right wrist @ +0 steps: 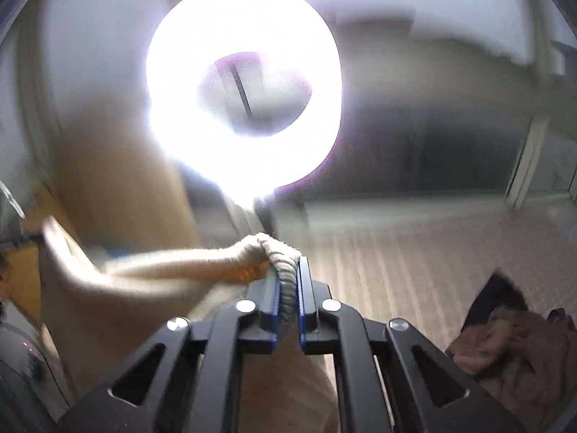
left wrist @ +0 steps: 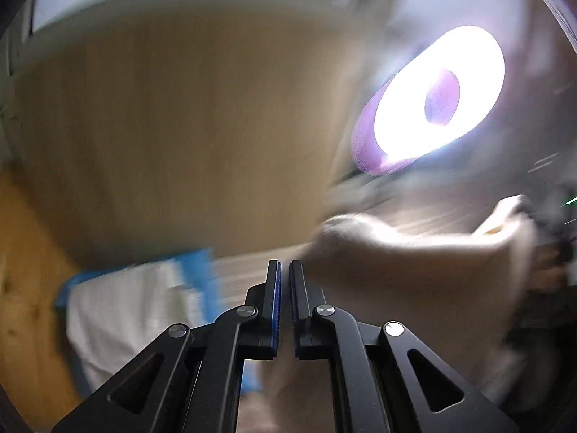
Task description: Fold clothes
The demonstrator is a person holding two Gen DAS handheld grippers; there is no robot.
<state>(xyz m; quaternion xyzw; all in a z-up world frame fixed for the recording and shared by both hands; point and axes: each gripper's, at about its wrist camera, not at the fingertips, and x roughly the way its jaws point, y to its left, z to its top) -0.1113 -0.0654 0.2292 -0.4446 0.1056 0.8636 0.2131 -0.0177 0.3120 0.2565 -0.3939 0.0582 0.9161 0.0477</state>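
Observation:
Both views are blurred by motion. My right gripper (right wrist: pixel 287 281) is shut on a bunched edge of a beige garment (right wrist: pixel 151 274), which hangs stretched out to the left and below. In the left wrist view the same beige garment (left wrist: pixel 414 270) hangs at the right, just beside my left gripper (left wrist: pixel 285 270). The left jaws stand nearly together with a narrow gap and nothing shows between them.
A bright ring light (left wrist: pixel 440 97) glares above, also in the right wrist view (right wrist: pixel 245 97). A white and blue folded cloth (left wrist: pixel 137 306) lies on the wooden surface (left wrist: pixel 25 270) at lower left. A brown and dark pile of clothes (right wrist: pixel 512 339) lies at lower right.

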